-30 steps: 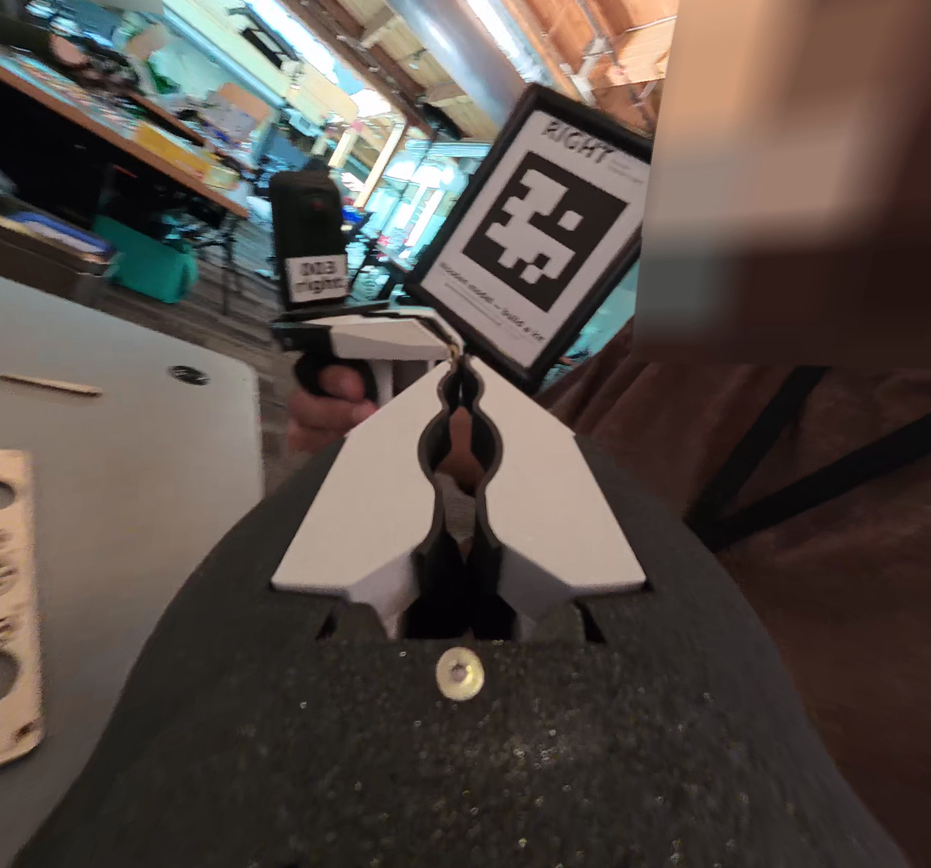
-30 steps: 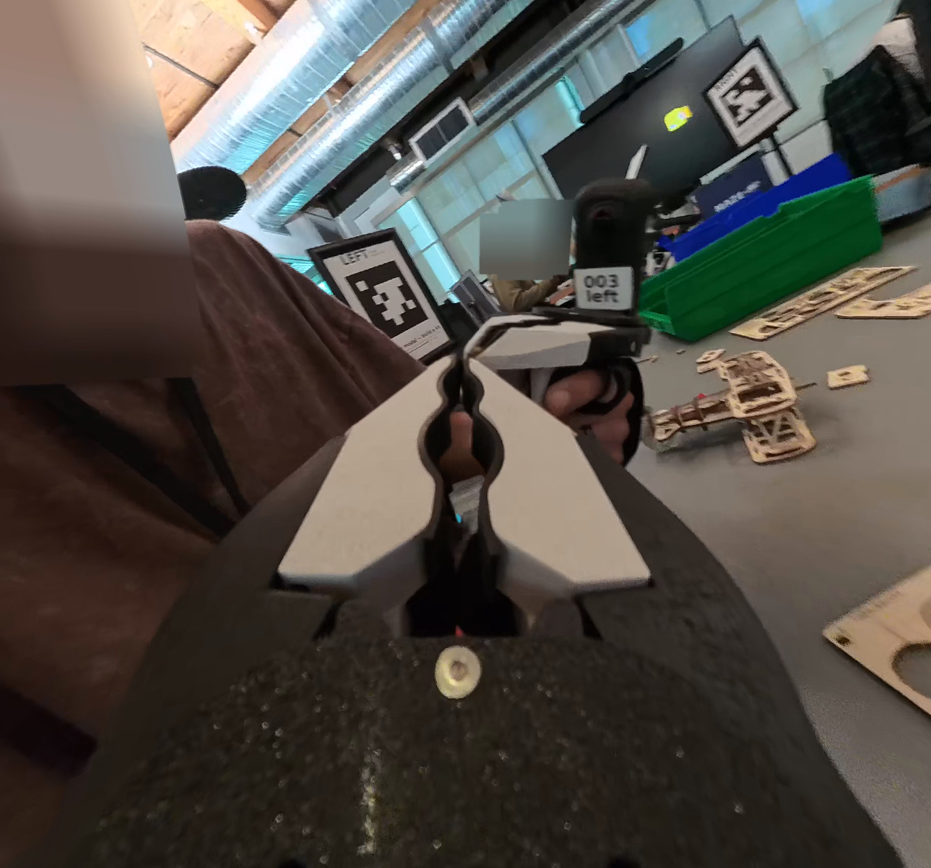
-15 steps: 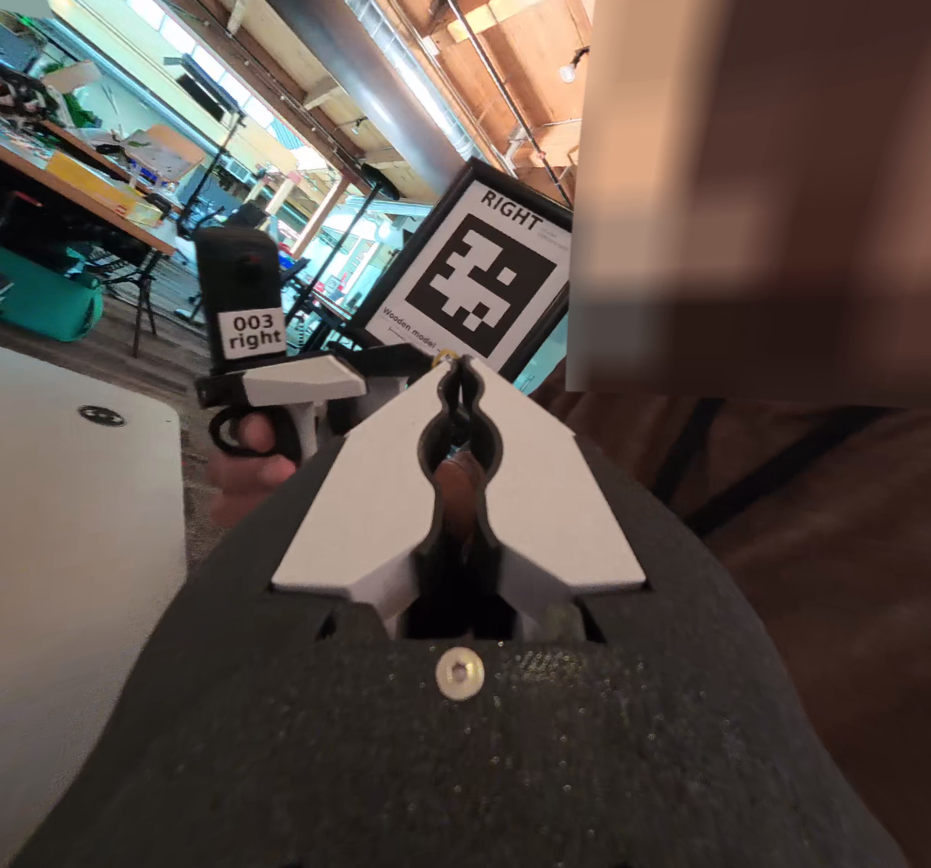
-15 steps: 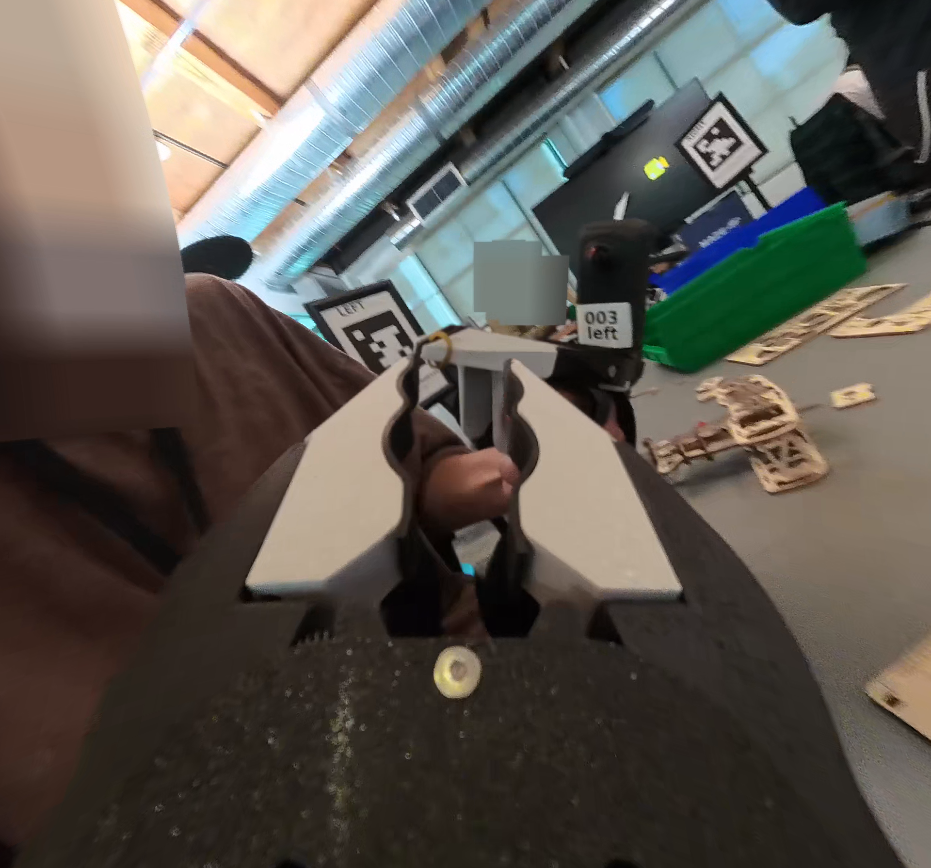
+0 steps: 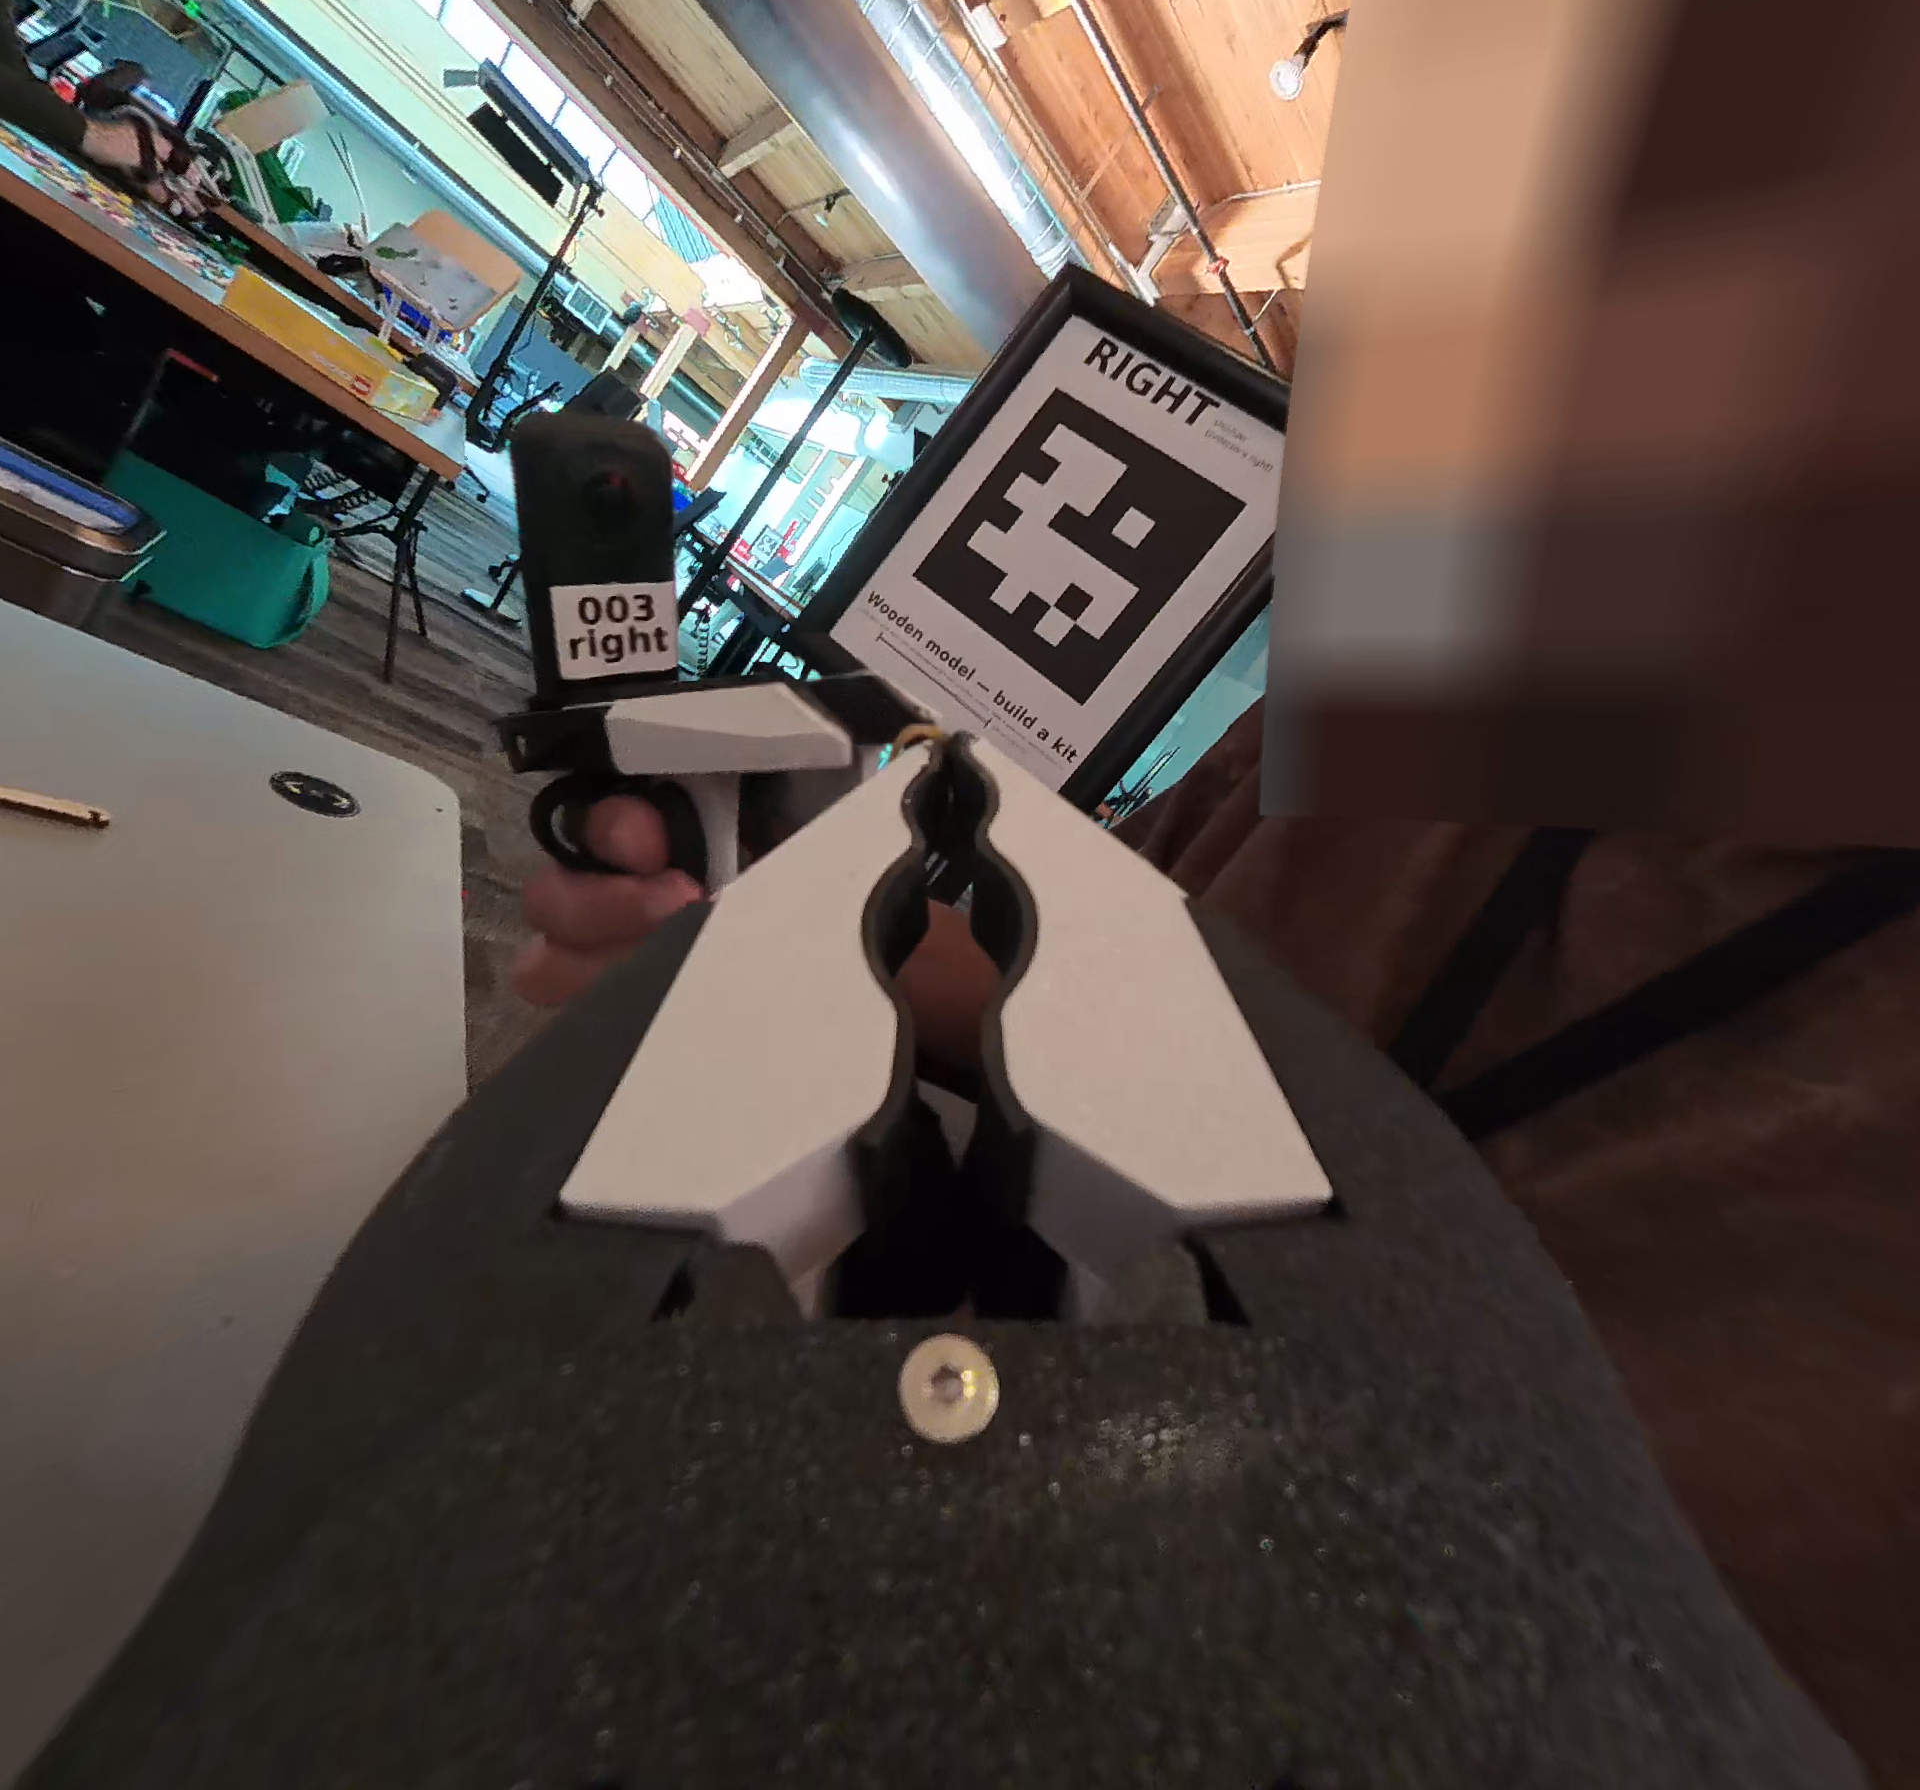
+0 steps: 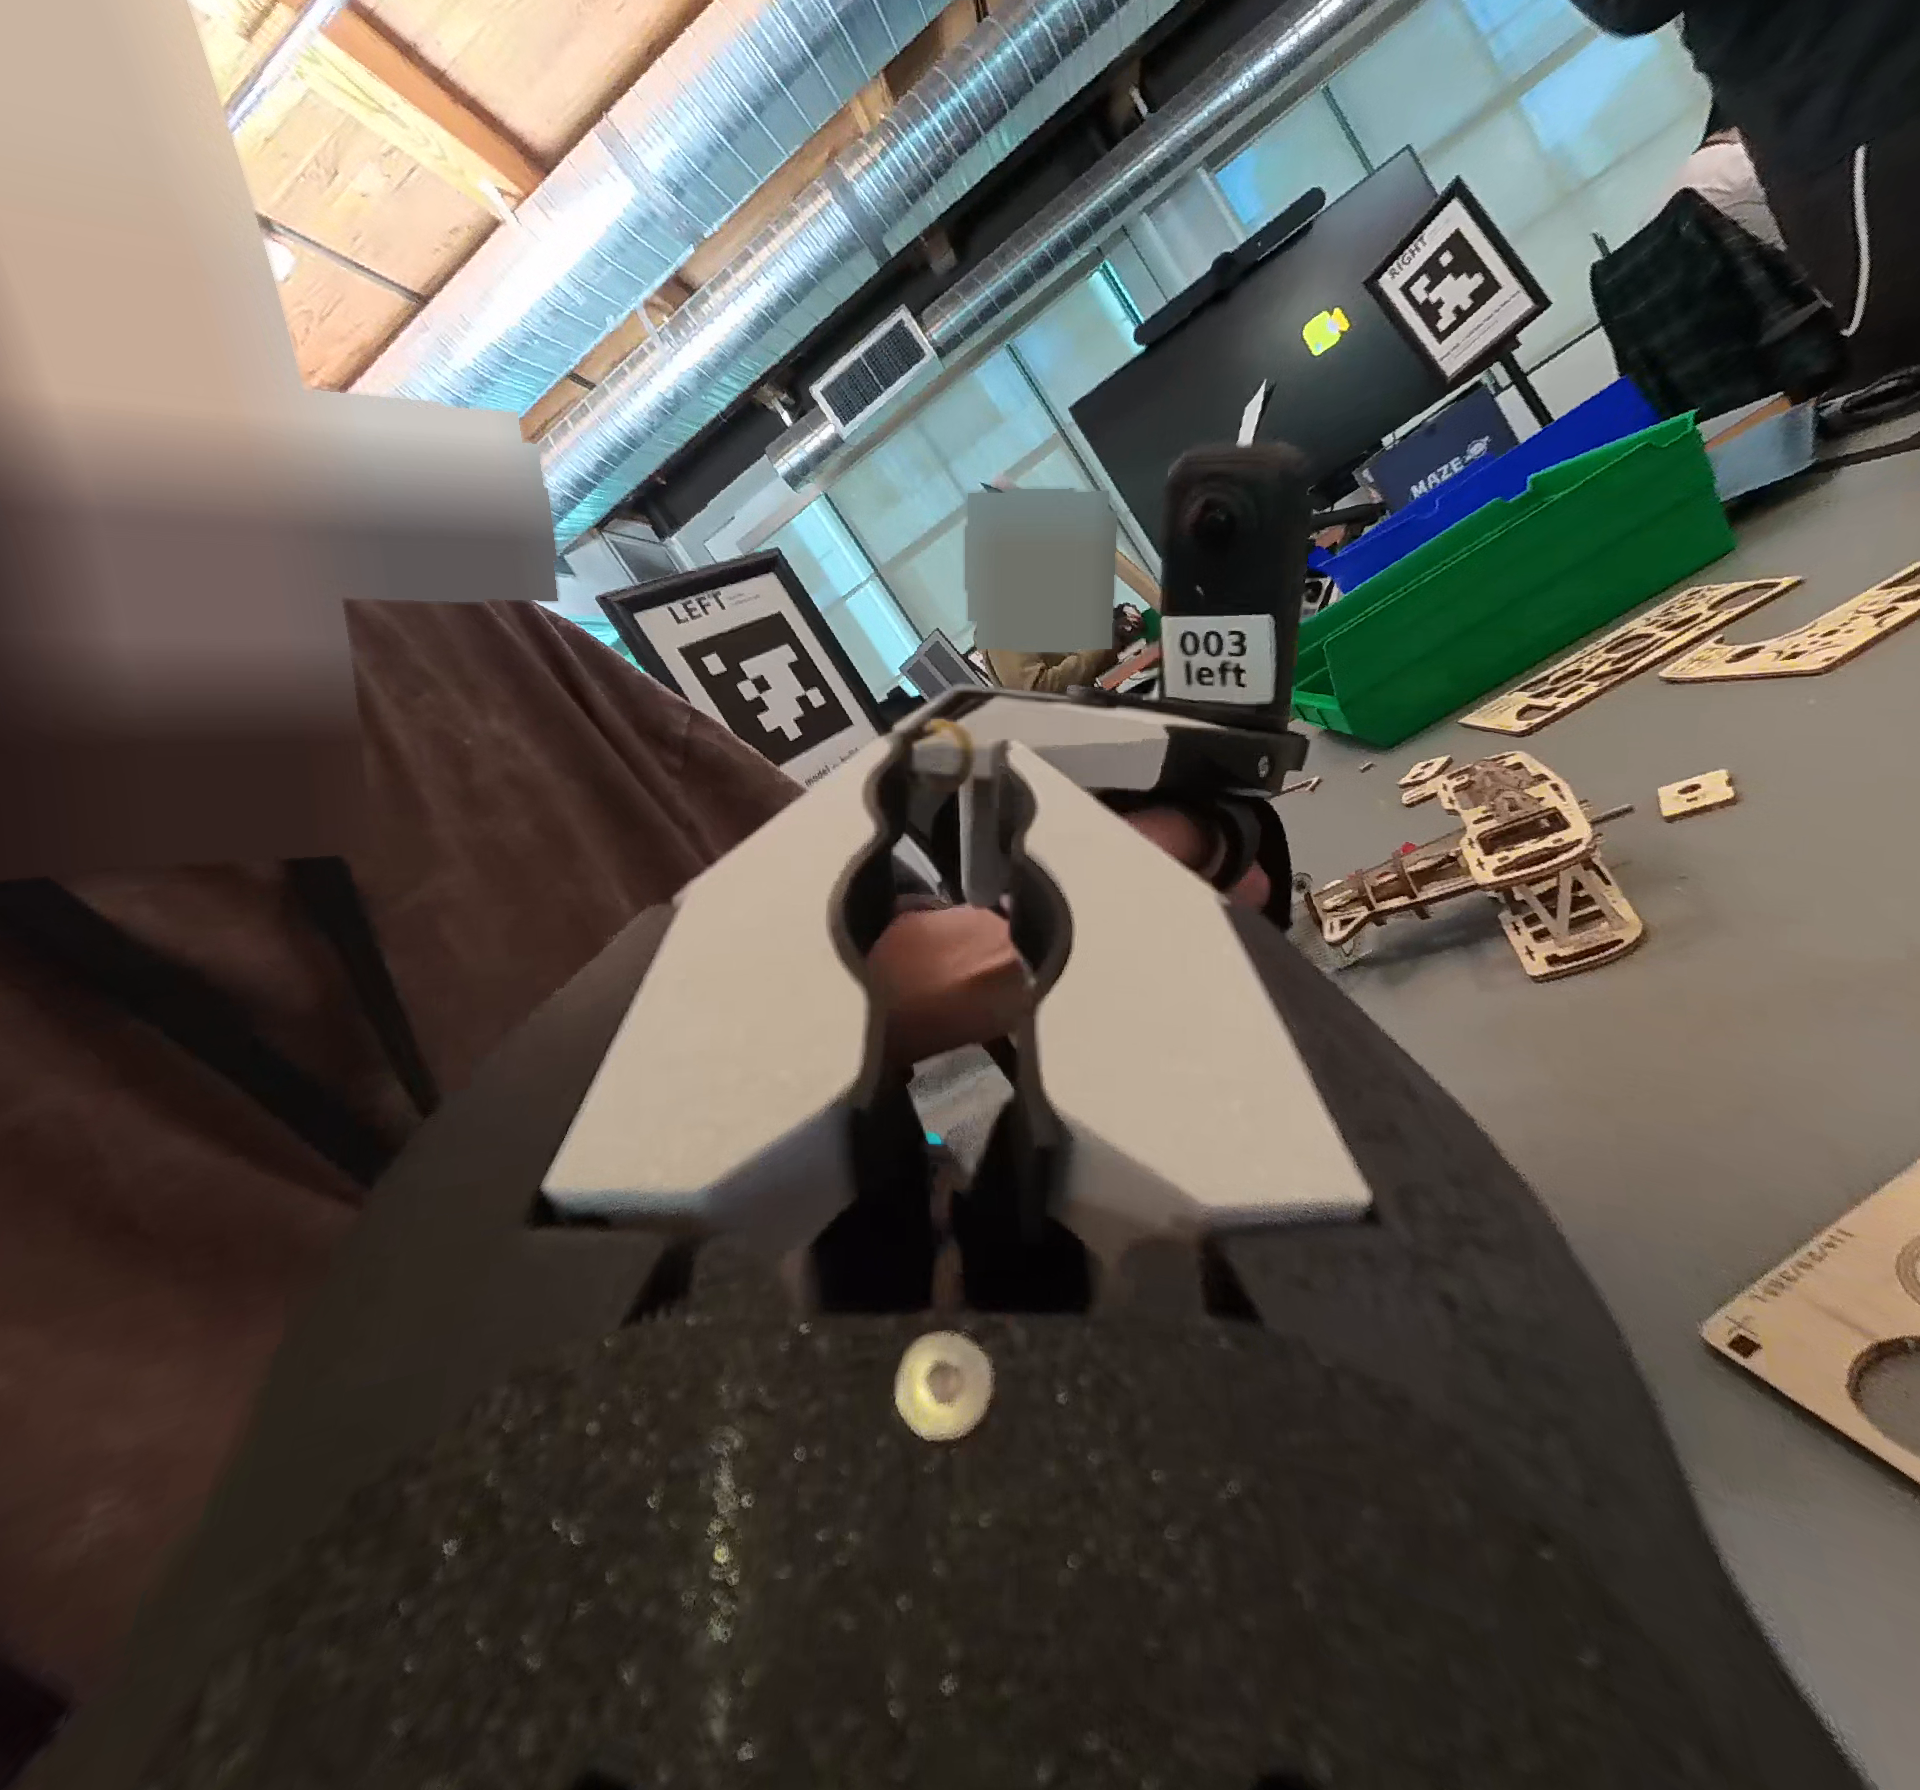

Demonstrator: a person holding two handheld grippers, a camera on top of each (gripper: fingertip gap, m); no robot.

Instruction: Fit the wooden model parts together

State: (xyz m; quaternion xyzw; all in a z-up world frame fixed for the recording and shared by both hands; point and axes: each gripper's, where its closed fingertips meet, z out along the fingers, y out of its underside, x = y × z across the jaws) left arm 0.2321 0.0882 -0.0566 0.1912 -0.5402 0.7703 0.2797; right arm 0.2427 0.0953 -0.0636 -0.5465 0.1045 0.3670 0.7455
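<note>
Both grippers are raised off the table and point at each other, tip to tip. My left gripper (image 5: 951, 748) is shut, and a small yellow ring (image 5: 914, 734) sticks out at its fingertips. In the right wrist view my right gripper (image 6: 948, 753) has its jaws apart; the left gripper's grey tip and the yellow ring (image 6: 943, 748) sit between them, and I see no pad pressing on them. The right gripper (image 5: 727, 727) shows side-on in the left wrist view. A partly built wooden model plane (image 6: 1486, 867) lies on the grey table (image 6: 1558, 1065).
Wooden cut-out sheets (image 6: 1621, 660) and a small square piece (image 6: 1694, 793) lie behind the plane, and another sheet (image 6: 1829, 1325) lies near right. A green bin (image 6: 1538, 597) stands behind. A person in brown (image 6: 468, 805) is close. A wooden stick (image 5: 52, 805) lies on the table (image 5: 208, 909). Both grippers' tips are close together, under 4 cm apart.
My right gripper went from shut to wide open, then narrowed partway around the left gripper's tip. My left gripper stayed shut with the ring at its tip. Both views shifted a little.
</note>
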